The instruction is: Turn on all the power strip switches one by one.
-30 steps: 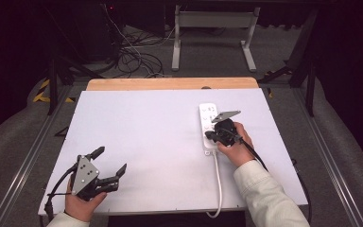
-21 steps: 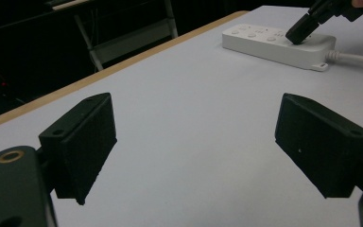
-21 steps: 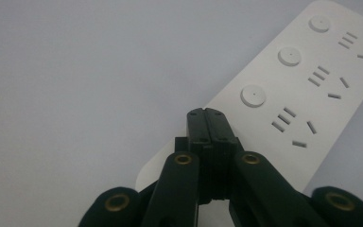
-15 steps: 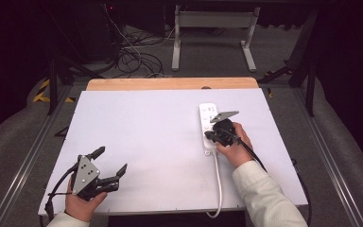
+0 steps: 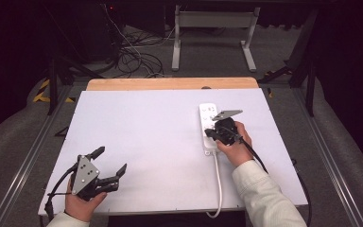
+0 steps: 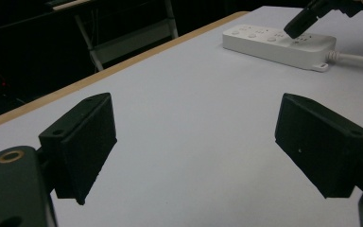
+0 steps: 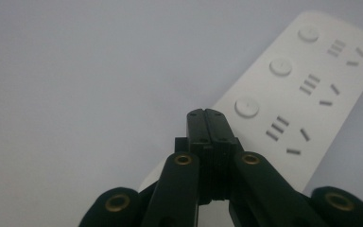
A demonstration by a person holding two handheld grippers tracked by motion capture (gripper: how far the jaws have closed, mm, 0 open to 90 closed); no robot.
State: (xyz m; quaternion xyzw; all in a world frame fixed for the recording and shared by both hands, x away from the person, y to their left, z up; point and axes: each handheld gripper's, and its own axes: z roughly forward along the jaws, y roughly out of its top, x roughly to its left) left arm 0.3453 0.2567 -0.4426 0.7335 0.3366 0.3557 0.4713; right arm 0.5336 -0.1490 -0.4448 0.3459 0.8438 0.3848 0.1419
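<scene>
Right tongs: pressed shut, tip poised over power strip, right of centre, likely to press a button.
Left tongs: wide, idle at lower left of surface.

The right gripper, jaws pressed together, sits over the white power strip near a round button

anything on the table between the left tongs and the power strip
Nothing: the high view shows bare white table between the left tongs and the power strip; the left gripper view agrees.
</scene>
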